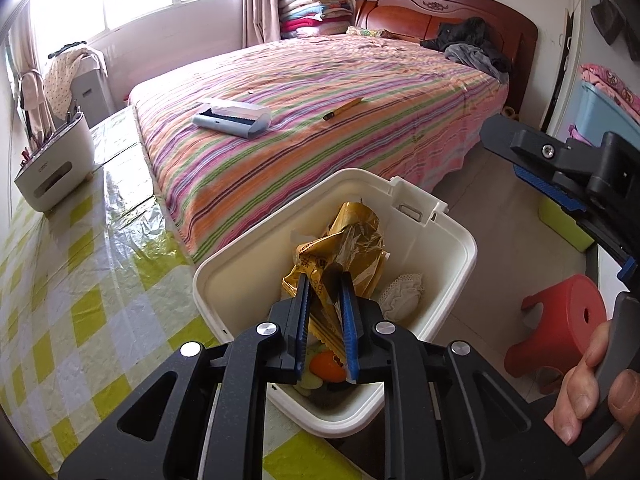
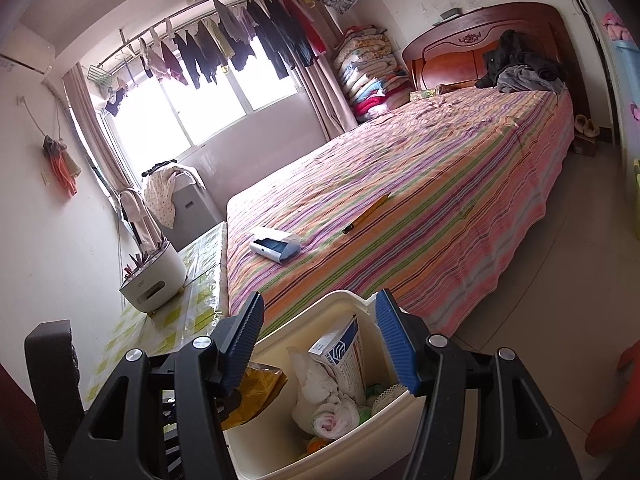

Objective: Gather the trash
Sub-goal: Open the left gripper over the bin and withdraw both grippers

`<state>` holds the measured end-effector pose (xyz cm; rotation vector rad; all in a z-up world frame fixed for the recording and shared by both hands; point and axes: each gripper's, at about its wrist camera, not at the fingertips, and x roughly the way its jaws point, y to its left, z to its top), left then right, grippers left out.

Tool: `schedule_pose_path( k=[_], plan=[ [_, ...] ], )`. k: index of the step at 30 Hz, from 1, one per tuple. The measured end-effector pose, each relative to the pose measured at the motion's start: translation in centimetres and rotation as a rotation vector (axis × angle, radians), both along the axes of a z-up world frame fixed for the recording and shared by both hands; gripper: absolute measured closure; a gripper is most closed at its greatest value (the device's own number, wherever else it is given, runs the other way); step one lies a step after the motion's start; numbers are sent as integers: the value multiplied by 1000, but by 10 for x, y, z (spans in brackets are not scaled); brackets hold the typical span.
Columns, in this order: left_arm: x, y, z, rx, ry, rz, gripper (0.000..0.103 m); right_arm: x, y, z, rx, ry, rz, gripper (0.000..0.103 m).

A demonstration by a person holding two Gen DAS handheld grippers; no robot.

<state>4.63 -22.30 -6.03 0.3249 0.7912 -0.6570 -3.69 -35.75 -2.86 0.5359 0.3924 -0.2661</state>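
One gold wrapper (image 1: 340, 256), printed characters unreadable

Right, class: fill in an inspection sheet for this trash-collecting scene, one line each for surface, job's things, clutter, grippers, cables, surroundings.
Surface: table under checked plastic cover.
Job's things: white bin holding gold wrapper, box, tissue.
Clutter: lint roller and pencil on striped bed.
Grippers: left gripper pinching the wrapper over the bin; right gripper open, empty.
Cables: nothing seen.
Surroundings: red stool, hanging laundry.
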Motion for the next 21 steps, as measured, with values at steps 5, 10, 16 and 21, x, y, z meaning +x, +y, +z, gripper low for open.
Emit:
schedule_pose_path(
  k=[5,10,16,21],
  plan=[
    [0,-2,-1,8,-7,7,43,-2,-3,1,6,-7,-2,46],
    [-7,1,5,27,-98,27,25,-3,-1,3,-8,-3,-1,46],
    [-18,26,11,62,-156,91,23,-7,22,5,-114,15,12,46],
    [-29,70,10,123,-224,211,21,-10,43,-2,-172,58,67,46]
  ],
)
